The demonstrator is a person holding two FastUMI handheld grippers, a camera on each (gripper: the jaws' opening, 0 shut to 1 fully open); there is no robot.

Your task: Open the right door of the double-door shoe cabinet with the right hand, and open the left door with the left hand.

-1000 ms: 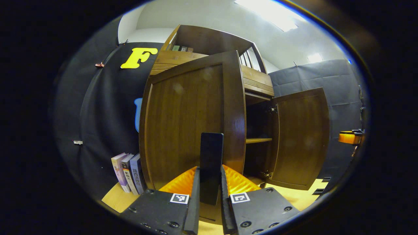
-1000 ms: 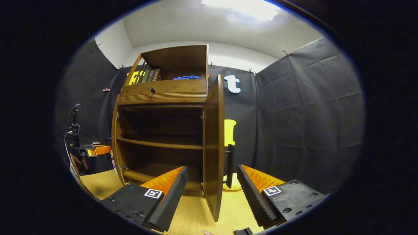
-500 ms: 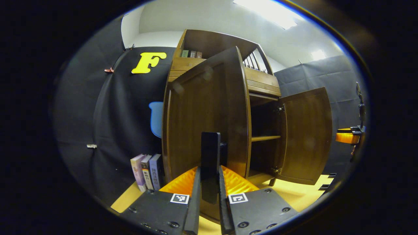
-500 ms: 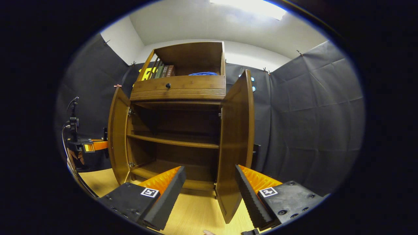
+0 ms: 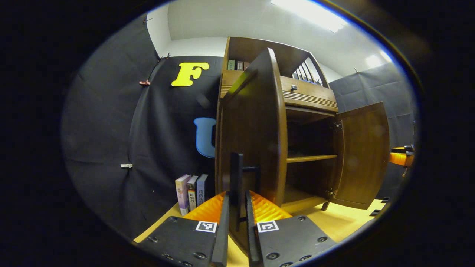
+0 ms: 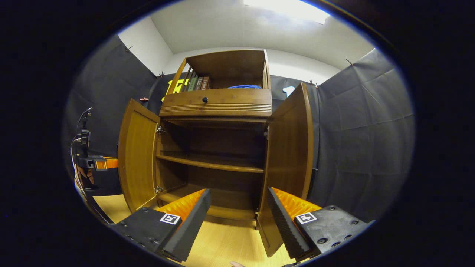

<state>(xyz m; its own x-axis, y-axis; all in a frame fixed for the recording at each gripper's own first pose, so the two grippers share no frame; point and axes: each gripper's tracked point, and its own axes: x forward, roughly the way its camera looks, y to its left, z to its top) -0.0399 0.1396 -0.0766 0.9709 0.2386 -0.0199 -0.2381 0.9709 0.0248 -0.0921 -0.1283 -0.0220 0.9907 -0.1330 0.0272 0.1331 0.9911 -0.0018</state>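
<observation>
The brown wooden shoe cabinet (image 6: pixel 217 102) stands with both doors swung outward. In the left gripper view the left door (image 5: pixel 256 129) is seen nearly edge-on, and my left gripper (image 5: pixel 236 194) is shut on its dark vertical handle (image 5: pixel 236 167). Farther right hangs the open right door (image 5: pixel 365 152). In the right gripper view my right gripper (image 6: pixel 239 193) is open and holds nothing; it faces the cabinet's inner shelf (image 6: pixel 211 163), between the left door (image 6: pixel 137 155) and the right door (image 6: pixel 289 155). The left gripper (image 6: pixel 98 163), with a hand behind it, shows at the far left.
Three books (image 5: pixel 191 193) stand on the wooden floor (image 6: pixel 226 241) left of the cabinet. A drawer with a dark knob (image 6: pixel 205 99) sits above the doors, with books (image 6: pixel 196 83) and a blue item (image 6: pixel 245 86) on top. Black cloth walls surround the booth.
The left door has swung further open with my left gripper shut on its handle. My right gripper, open throughout, has shifted left off the right door's edge and now faces the cabinet's inside.
</observation>
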